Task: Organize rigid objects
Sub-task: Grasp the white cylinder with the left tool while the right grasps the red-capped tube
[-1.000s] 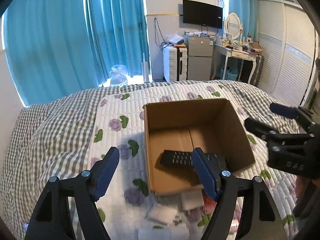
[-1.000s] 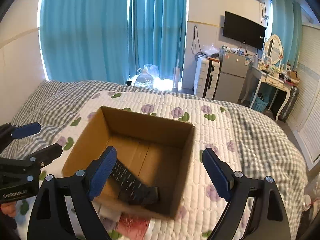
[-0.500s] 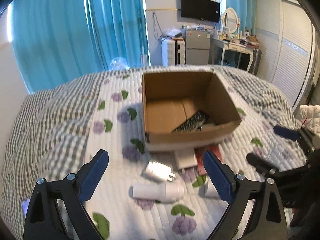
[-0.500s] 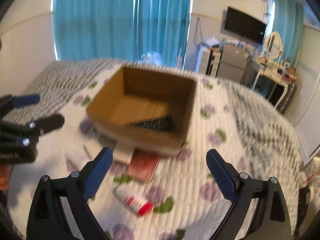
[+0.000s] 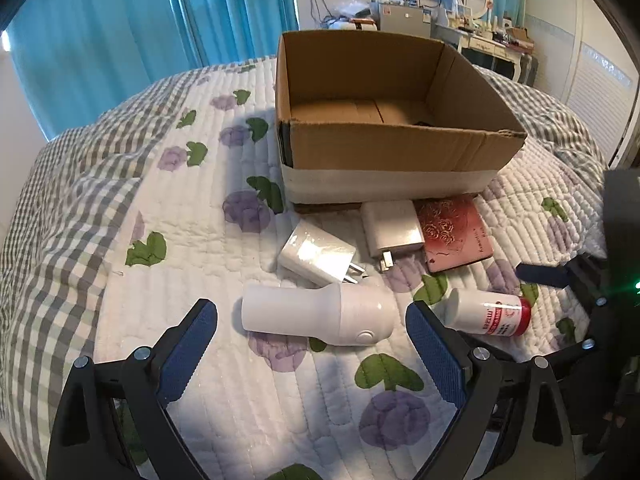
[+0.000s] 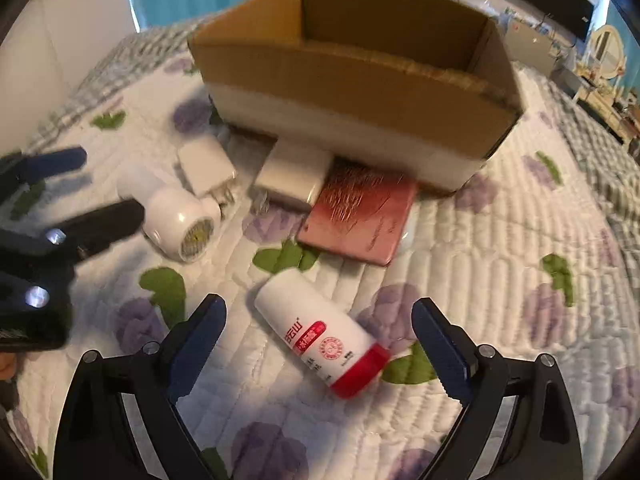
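Observation:
An open cardboard box [image 5: 400,152] stands on the quilted bed, also in the right wrist view [image 6: 360,100]. In front of it lie two white chargers [image 5: 316,254] [image 5: 392,228], a red booklet [image 5: 456,232], a white cylindrical device [image 5: 316,314] and a white bottle with a red cap [image 5: 490,312]. My left gripper [image 5: 312,356] is open, its fingers either side of the white device [image 6: 176,216]. My right gripper [image 6: 320,344] is open, straddling the bottle [image 6: 320,338] lying on the quilt. A dark object barely shows inside the box.
The bed has a floral quilt [image 5: 200,200] with grey checked borders. Blue curtains [image 5: 120,20], a TV, a fridge and a dressing table stand behind the bed. The box wall rises just beyond the loose items.
Both grippers have dropped from above the box to low over the quilt in front of it. The left now frames the white device, the right the bottle. Both stay open.

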